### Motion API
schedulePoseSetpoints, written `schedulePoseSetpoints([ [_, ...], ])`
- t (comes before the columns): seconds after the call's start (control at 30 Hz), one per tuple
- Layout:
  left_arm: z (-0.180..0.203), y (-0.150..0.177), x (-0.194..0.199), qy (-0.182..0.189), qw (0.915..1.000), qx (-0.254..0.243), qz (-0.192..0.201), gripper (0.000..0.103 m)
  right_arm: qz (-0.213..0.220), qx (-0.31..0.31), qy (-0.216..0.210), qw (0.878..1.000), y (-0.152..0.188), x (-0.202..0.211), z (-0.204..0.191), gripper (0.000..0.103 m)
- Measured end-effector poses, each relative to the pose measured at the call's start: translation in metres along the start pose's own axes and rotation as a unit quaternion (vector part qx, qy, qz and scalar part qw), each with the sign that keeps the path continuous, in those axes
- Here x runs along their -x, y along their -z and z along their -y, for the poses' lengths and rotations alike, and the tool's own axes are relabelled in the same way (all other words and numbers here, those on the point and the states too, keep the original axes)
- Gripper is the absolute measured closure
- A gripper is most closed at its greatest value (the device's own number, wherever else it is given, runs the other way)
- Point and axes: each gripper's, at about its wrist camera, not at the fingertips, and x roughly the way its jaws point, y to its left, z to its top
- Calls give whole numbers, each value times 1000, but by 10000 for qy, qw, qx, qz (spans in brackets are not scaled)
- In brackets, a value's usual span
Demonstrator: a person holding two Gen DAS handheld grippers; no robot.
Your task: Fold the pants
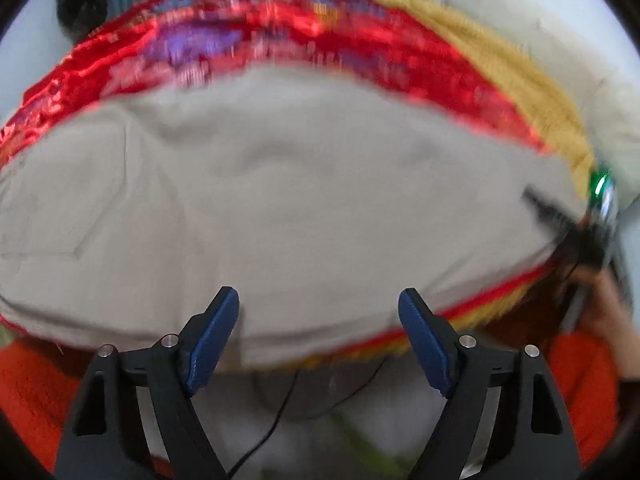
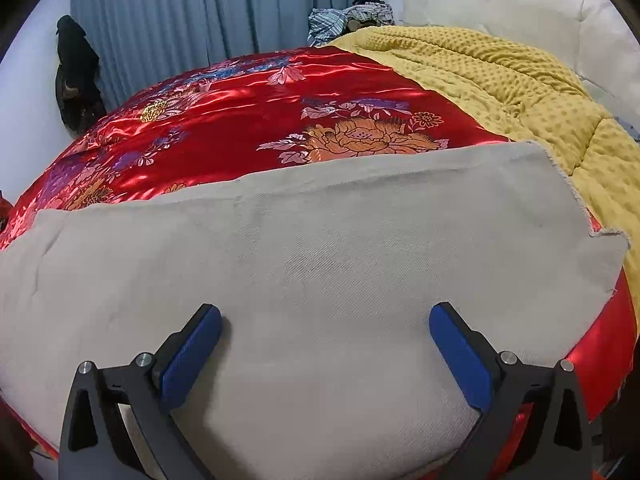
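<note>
Lying flat across the near part of the bed, the beige pants point(image 2: 312, 248) cover the red satin bedspread point(image 2: 256, 108) almost from its left edge to its right, with their long side running along the bed's near edge. Over the left stretch, the left gripper point(image 1: 319, 312) points down at the cloth with its blue pads point(image 1: 212, 344) well apart; the pants' near edge lies just under and ahead of the fingertips, nothing is between them, and this view is blurred. At the right border of that same view the right gripper point(image 1: 568, 220) shows as a dark blur over the pants' right end, with a hand point(image 1: 608, 320) behind it. Seen from its own camera, the right gripper point(image 2: 325, 322) hangs over the right stretch of the pants, jaws spread wide and clamped on nothing, the fabric lying smooth beneath and beyond both pads. Right of the pants' frayed end, near the bed's right side, a yellow dotted blanket point(image 2: 520, 92) lies bunched.
</note>
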Motion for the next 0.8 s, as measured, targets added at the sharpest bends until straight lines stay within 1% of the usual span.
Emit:
schedulePoseSetpoints([
  [0.03,1,-12,3,-64,9997,29,219,16,0,5,14,10000,0,0,0,0],
  [0.07,0,-21,3,-108,9994,50,330,14,-3,9,31,10000,0,0,0,0],
  [0.13,1,-40,-12,-159,9990,88,419,11,-18,8,65,10000,-1,-1,0,0],
  [0.17,2,-42,-21,-198,9991,44,378,11,-21,3,68,10000,0,-1,-1,0],
  [0.2,6,-42,-41,-423,9988,-116,204,11,-26,-4,67,10000,-1,-1,0,0],
  [0.23,11,-36,-60,-690,9971,-325,-78,14,-26,-4,66,10000,0,-1,0,0],
  [0.27,16,-26,-77,-882,9939,-550,-369,14,-24,-2,65,10000,0,-1,0,0],
  [0.3,24,-13,-77,-1014,9918,-746,-231,14,-18,0,55,10000,0,-1,0,0],
  [0.33,31,-2,-68,-964,9915,-873,-61,14,-16,9,45,10000,0,-1,0,0],
  [0.43,44,14,-49,-831,9892,-1186,-212,15,5,48,-9,10000,1,1,0,0],
  [0.5,49,11,-34,-771,9898,-1183,-210,17,11,69,-56,10000,1,2,1,0],
  [0.57,54,-5,-22,-509,9936,-1002,-72,17,32,22,-132,9999,-2,8,3,0],
  [0.6,57,-14,-19,-428,9948,-928,16,17,120,-77,-184,9997,-5,15,6,1],
  [0.63,63,-27,-18,-327,9957,-864,110,17,322,-211,-231,9990,-7,24,11,1],
  [0.67,75,-47,-18,-170,9960,-851,222,17,555,-352,-234,9976,-9,33,18,1],
  [0.73,102,-80,-30,-72,9942,-1012,359,16,874,-608,-84,9943,-13,45,31,1],
  [0.77,116,-98,-40,-29,9927,-1147,378,16,1024,-860,1,9910,-14,50,43,1],
  [0.8,126,-108,-49,-17,9914,-1259,364,16,1068,-1073,30,9885,-15,52,52,1],
])
